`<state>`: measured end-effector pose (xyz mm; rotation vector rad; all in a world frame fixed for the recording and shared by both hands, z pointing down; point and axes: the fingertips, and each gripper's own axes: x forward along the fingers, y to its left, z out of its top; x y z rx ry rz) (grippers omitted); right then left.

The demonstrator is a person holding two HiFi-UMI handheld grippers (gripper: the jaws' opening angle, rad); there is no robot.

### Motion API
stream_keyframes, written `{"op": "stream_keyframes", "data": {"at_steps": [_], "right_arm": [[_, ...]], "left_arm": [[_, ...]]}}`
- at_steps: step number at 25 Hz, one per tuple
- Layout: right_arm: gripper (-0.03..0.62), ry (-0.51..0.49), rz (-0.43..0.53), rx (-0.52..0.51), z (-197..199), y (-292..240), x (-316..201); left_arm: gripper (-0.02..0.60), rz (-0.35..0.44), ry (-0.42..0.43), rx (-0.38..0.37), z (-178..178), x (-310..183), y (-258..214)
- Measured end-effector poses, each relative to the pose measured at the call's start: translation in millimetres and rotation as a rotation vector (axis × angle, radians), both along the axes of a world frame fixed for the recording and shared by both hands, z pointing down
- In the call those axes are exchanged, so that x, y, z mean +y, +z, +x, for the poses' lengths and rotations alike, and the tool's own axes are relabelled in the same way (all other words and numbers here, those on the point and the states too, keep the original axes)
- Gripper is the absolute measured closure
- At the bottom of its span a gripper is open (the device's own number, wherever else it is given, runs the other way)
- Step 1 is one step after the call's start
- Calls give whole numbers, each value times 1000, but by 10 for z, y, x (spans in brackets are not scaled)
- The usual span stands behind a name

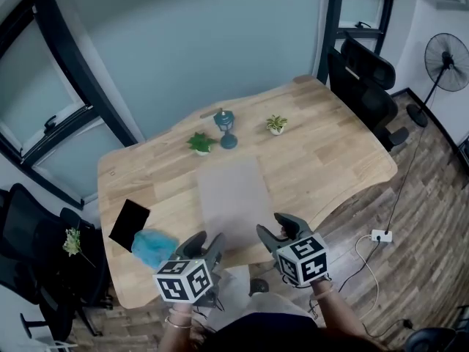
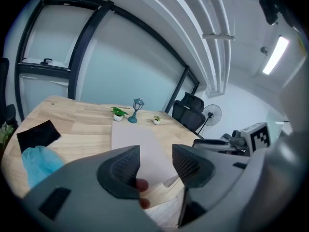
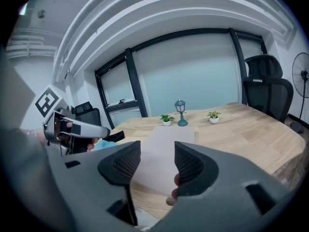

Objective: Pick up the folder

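wooden table (image 1: 322, 152) viewed from above, left gripper (image 1: 205, 242) and right gripper (image 1: 277, 227) held at its near edge, jaws parted and empty, grey folder (image 1: 233, 196) laid flat just beyond, blue cloth (image 1: 152, 248) at left, lamp (image 1: 226, 127) and plants (image 1: 199, 143) set farthest

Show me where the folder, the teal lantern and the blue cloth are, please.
folder (image 1: 233, 196): head view, middle of its flat cover.
teal lantern (image 1: 225, 119): head view, its lamp head.
blue cloth (image 1: 152, 248): head view, middle of the fluffy heap.
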<state>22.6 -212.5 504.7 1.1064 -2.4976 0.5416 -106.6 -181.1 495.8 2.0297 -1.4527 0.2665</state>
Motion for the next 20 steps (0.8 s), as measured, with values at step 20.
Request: {"op": "stream_keyframes", "data": {"at_steps": [20], "right_arm": [[398, 41, -115, 86, -53, 492, -670]], "left_arm": [[366, -105, 5, 29, -472, -683, 413]]}}
